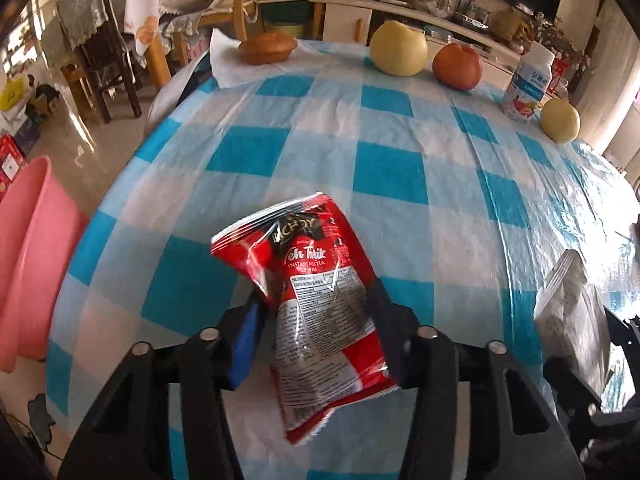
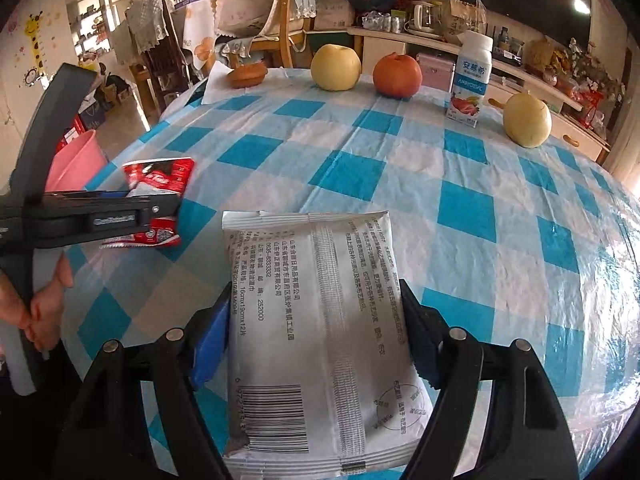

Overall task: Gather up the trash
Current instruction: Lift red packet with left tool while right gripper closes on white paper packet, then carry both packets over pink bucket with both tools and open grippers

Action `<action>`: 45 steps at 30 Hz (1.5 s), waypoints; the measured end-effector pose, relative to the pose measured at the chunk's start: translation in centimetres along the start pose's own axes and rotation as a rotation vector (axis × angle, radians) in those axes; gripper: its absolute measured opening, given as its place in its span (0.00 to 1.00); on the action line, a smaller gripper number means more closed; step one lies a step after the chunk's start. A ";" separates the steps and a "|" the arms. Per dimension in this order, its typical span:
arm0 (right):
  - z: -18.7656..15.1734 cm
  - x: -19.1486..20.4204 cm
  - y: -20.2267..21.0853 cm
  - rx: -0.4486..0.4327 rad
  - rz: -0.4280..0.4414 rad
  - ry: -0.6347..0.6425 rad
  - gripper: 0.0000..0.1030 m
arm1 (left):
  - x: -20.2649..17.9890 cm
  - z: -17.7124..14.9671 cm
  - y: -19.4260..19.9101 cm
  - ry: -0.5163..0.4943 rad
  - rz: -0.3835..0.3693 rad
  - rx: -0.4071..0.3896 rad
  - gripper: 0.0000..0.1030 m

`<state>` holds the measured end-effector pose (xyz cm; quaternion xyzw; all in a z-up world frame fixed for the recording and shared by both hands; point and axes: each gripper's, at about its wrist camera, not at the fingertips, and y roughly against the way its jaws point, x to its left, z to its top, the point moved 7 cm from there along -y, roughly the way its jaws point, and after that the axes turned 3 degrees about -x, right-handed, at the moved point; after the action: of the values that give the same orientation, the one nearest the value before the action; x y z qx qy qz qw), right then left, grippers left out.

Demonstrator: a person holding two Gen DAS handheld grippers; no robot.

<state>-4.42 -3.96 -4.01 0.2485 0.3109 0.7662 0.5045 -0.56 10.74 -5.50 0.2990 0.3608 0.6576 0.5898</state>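
Both grippers are matte black plastic. The left gripper (image 1: pixel 316 312) has angular fingers with cut-out slots, round silver pivot pins and a blue foam pad. The right gripper (image 2: pixel 316 332) matches it, blue pads lining both fingers (image 2: pixel 212 328).

A crumpled red tea sachet (image 1: pixel 316 280), printed with white nutrition text, is held lifted above the checked table (image 2: pixel 400 168), near its left edge. A flat silver-white packet (image 2: pixel 316 320) with a barcode is positioned at the near edge.
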 end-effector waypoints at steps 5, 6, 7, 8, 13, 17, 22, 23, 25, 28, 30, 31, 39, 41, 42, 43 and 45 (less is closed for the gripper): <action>0.2 0.6 0.1 -0.008 0.016 -0.002 0.74 | 0.0 0.9 -0.3 0.050 -0.039 -0.013 0.36; 0.3 0.7 0.2 -0.011 0.017 -0.001 0.74 | 0.0 1.0 -0.3 0.057 -0.048 -0.016 0.34; 0.3 0.7 0.2 -0.014 0.016 -0.001 0.74 | 0.0 1.1 -0.2 0.069 -0.062 -0.018 0.32; 0.4 0.8 0.3 -0.017 0.016 0.000 0.74 | 0.0 1.1 -0.2 0.076 -0.069 -0.018 0.31; 0.9 1.1 0.7 -0.031 0.019 -0.006 0.74 | 0.2 1.5 0.2 0.106 -0.107 -0.027 0.24; 1.4 1.6 1.2 -0.046 0.021 0.000 0.74 | 0.4 1.9 0.7 0.115 -0.111 -0.044 0.20; 2.2 2.1 1.5 -0.062 0.024 0.000 0.74 | 1.0 2.4 1.5 0.127 -0.110 -0.071 0.18; 2.4 2.2 1.6 -0.064 0.028 -0.003 0.74 | 1.2 2.6 1.7 0.128 -0.109 -0.078 0.18; 2.7 2.4 1.7 -0.069 0.034 -0.010 0.74 | 1.6 2.9 2.2 0.136 -0.108 -0.094 0.18; 3.2 2.8 1.9 -0.076 0.045 -0.019 0.74 | 2.2 3.4 2.8 0.149 -0.111 -0.116 0.18; 3.6 3.2 1.9 -0.076 0.057 -0.026 0.74 | 2.8 3.7 3.3 0.162 -0.111 -0.130 0.18; 3.8 3.5 1.9 -0.077 0.064 -0.029 0.74 | 3.0 3.9 3.5 0.166 -0.111 -0.136 0.18; 6.4 6.9 1.5 -0.104 0.135 -0.043 0.74 | 8.2 5.7 6.4 0.252 -0.041 -0.240 0.18; 7.2 8.0 1.4 -0.109 0.158 -0.038 0.74 | 10.3 6.2 7.2 0.288 -0.010 -0.266 0.18; 7.8 8.8 1.2 -0.111 0.170 -0.028 0.74 | 11.3 6.3 7.5 0.305 0.004 -0.277 0.18; 8.3 9.7 1.0 -0.113 0.181 -0.016 0.74 | 12.2 6.4 7.8 0.323 0.020 -0.287 0.18; 9.4 11.4 0.7 -0.117 0.205 0.005 0.74 | 14.0 6.6 8.2 0.353 0.048 -0.302 0.18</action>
<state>-2.57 8.54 3.68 0.2472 0.2401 0.8312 0.4362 -1.49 25.05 4.55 0.0962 0.3486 0.7602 0.5398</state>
